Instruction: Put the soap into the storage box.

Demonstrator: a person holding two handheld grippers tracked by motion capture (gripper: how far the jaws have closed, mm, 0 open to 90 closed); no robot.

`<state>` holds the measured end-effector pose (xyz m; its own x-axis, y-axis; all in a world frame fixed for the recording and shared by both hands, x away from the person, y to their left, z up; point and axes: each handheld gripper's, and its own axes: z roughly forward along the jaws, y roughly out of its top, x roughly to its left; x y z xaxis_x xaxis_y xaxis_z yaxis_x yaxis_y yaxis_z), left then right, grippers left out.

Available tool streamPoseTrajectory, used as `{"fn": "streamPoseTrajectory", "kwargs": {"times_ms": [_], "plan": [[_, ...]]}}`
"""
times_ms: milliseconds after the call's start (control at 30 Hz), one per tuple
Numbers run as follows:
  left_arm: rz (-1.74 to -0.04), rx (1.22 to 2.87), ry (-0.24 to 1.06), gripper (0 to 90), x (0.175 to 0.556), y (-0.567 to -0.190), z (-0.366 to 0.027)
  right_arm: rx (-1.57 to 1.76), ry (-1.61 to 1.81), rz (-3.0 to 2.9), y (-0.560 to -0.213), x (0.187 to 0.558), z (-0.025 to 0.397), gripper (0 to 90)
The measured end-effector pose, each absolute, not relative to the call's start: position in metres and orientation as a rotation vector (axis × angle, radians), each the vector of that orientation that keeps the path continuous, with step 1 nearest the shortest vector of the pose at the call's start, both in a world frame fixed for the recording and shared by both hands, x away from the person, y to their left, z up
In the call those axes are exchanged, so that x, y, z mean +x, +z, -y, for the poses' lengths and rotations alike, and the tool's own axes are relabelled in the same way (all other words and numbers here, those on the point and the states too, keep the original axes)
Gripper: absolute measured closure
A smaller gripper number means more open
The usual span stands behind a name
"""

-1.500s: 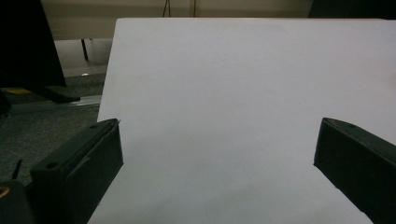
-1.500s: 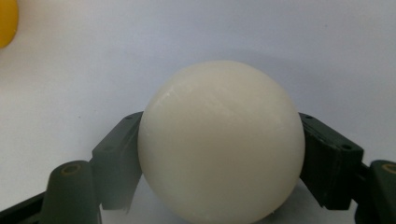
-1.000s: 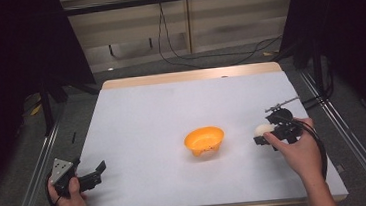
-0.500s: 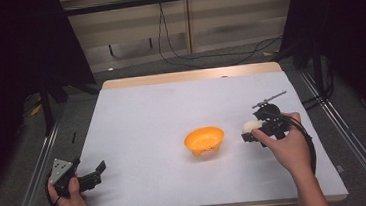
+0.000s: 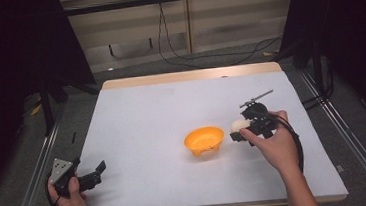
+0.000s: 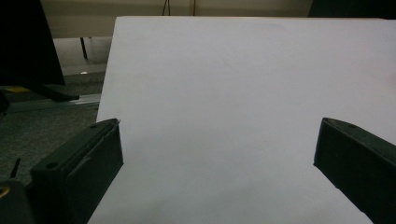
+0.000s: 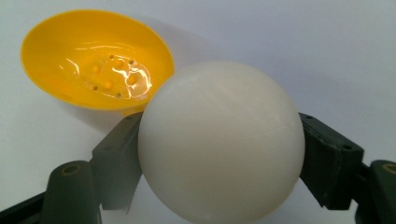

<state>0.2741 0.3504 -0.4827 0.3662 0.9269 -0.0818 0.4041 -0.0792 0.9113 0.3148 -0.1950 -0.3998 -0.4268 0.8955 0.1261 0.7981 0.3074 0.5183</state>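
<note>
Since a moment ago, the right hand (image 5: 274, 147) has carried its ball to the left, closer to the bowl. Before, the ball was farther out to the right side of the table. The left hand and the bowl have stayed where they were.

The table (image 5: 171, 109) is big and pale and fills most of the high view. On it, a bit right of the middle, sits the orange bowl (image 5: 204, 140). It is tipped a little, so its open side leans over, and its shiny inside with small dots shows in the right gripper view (image 7: 88, 56).

The right tongs (image 5: 238, 128) pinch the white ball (image 5: 239, 124) just beside the bowl's right edge. Up close, one black jaw presses on each side of the ball (image 7: 219, 140), with the ball held snug between them (image 7: 219, 154). The ball may be a little above the table, but that is hard to tell.

The left tongs (image 5: 96, 172) rest at the near left corner of the table, well apart from the bowl. Their jaws are spread wide with nothing between them but bare table (image 6: 217, 154).
</note>
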Motion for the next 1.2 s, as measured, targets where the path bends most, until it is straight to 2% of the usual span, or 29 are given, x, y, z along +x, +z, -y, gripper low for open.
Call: {"fn": "streamPoseTrajectory", "kwargs": {"times_ms": [1200], "plan": [[-1.207, 1.672, 0.666, 1.0, 0.275, -0.483, -0.351, 1.447, 0.808, -2.485, -0.398, 0.334, 0.125, 24.0]]}}
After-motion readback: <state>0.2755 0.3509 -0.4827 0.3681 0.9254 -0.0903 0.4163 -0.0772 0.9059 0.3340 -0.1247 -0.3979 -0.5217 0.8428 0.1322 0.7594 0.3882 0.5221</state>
